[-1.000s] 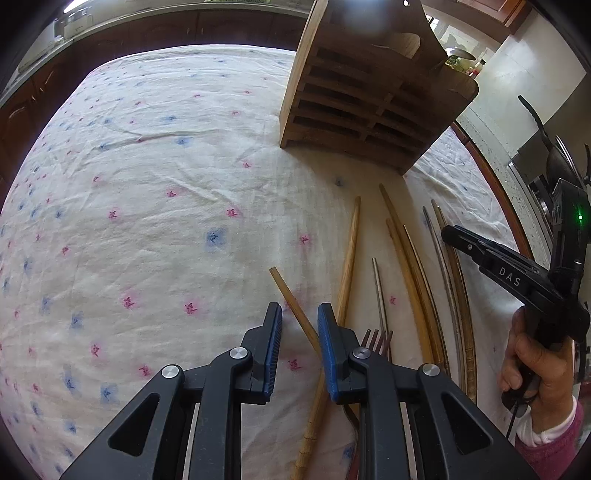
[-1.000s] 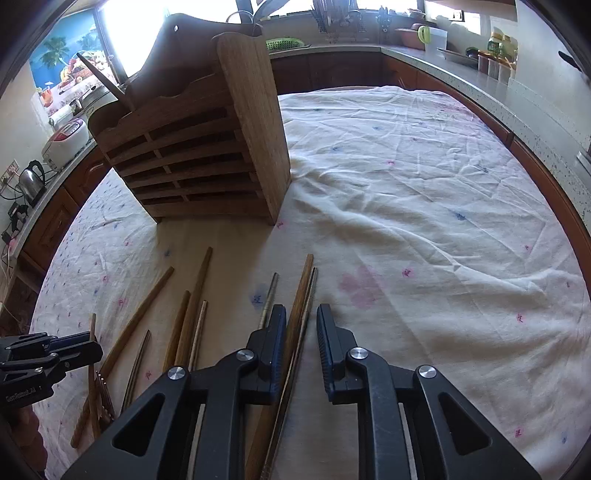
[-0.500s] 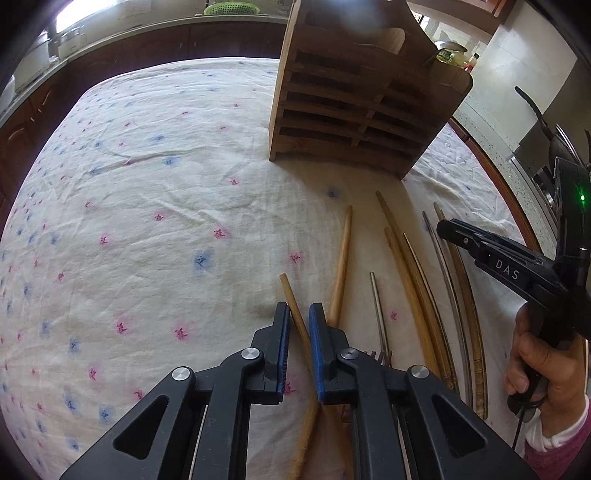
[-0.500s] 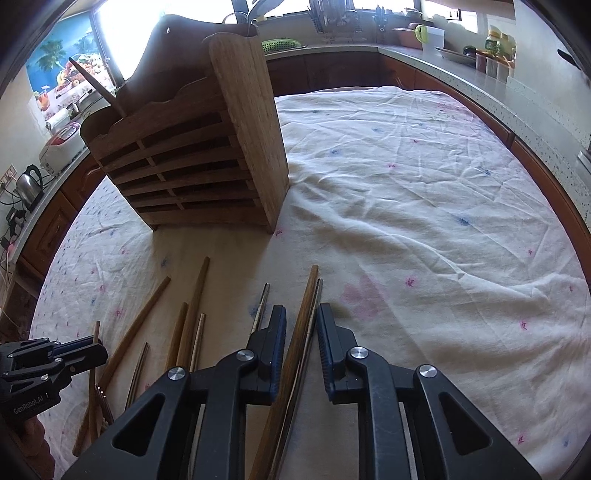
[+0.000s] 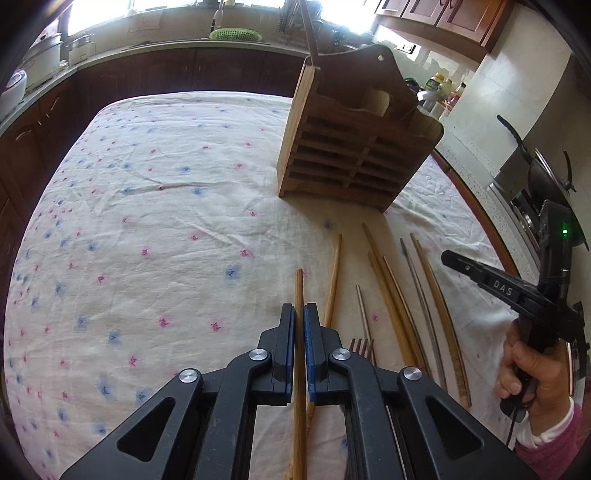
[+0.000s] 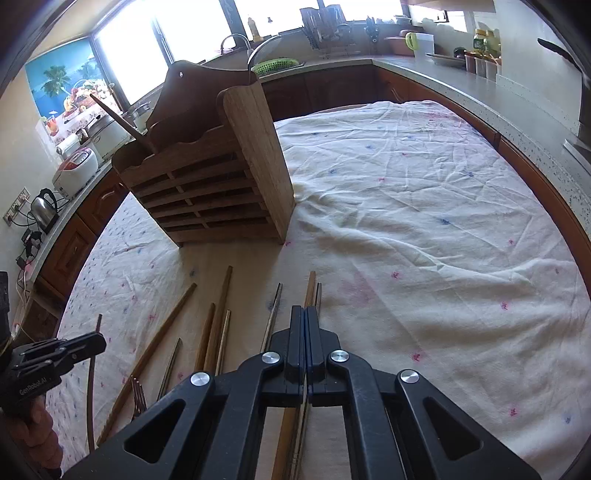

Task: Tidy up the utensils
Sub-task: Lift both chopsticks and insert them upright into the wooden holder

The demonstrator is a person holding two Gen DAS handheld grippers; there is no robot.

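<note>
Left wrist view: the left gripper [image 5: 299, 321] is clamped on one wooden chopstick [image 5: 299, 291], lifted and aimed toward the wooden utensil rack [image 5: 354, 155]. One dark utensil [image 5: 309, 33] already stands in the rack's top. In front of the rack, on the flowered cloth [image 5: 147, 206], lie several more sticks and a fork [image 5: 361, 346].

Right wrist view: the right gripper [image 6: 306, 325] has its jaws together, seemingly pinching a wooden stick [image 6: 309, 291], though the grip point is hidden. The rack [image 6: 214, 184] stands ahead. Judging by this, sorting has barely begun.
</note>
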